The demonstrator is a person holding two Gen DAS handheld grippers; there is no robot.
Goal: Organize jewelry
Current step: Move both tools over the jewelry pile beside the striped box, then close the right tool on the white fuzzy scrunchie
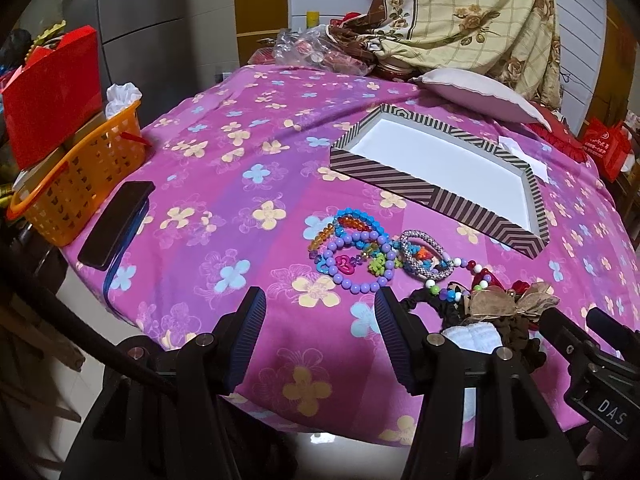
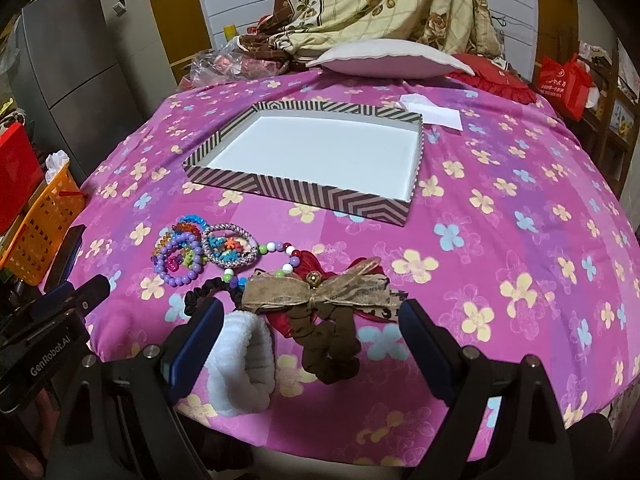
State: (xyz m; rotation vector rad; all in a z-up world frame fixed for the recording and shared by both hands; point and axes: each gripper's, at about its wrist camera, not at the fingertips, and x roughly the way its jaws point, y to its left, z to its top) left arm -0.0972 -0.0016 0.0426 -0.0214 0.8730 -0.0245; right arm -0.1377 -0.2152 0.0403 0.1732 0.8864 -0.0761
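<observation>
Left gripper (image 1: 320, 312) and right gripper (image 2: 310, 322): jaws spread wide, gripping nothing. "GenRobot.AI" and "DAS" legible on the housings. Bead bracelets (image 2: 182, 254) and bow hair tie (image 2: 316, 292) heaped on floral cloth (image 2: 500, 240), near striped tray (image 2: 296, 190).

Bracelets (image 2: 188, 256) before tray (image 2: 296, 190), seemingly apart.
</observation>
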